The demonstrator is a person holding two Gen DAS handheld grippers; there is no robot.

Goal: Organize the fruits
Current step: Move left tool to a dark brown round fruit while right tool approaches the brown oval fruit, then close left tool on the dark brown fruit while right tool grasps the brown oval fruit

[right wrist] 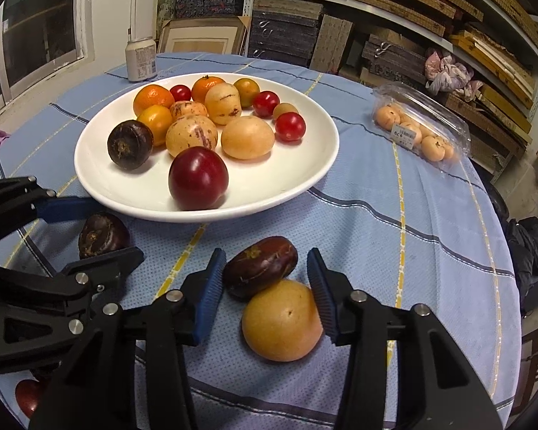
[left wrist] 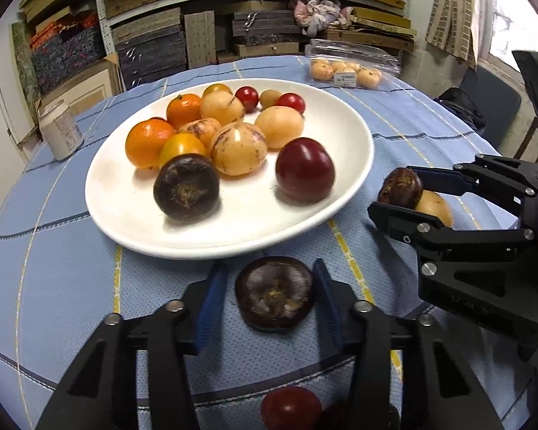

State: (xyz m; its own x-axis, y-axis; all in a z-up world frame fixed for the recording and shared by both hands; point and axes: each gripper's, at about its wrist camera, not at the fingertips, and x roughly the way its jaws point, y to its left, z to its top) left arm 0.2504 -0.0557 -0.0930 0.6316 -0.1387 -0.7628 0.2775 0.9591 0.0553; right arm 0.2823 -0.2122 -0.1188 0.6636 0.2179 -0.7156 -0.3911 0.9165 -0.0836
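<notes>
A white plate holds several fruits: oranges, striped yellow melons, cherry tomatoes, a red plum and a dark purple fruit. My left gripper is open around a dark purple fruit lying on the cloth in front of the plate. My right gripper is open around a dark brown fruit that rests against a yellow-orange fruit. Neither gripper's pads touch the fruit.
A blue striped cloth covers the round table. A clear clamshell of small orange fruits lies at the far right. A white can stands at the far left. A red fruit lies near the front edge. Shelves stand behind.
</notes>
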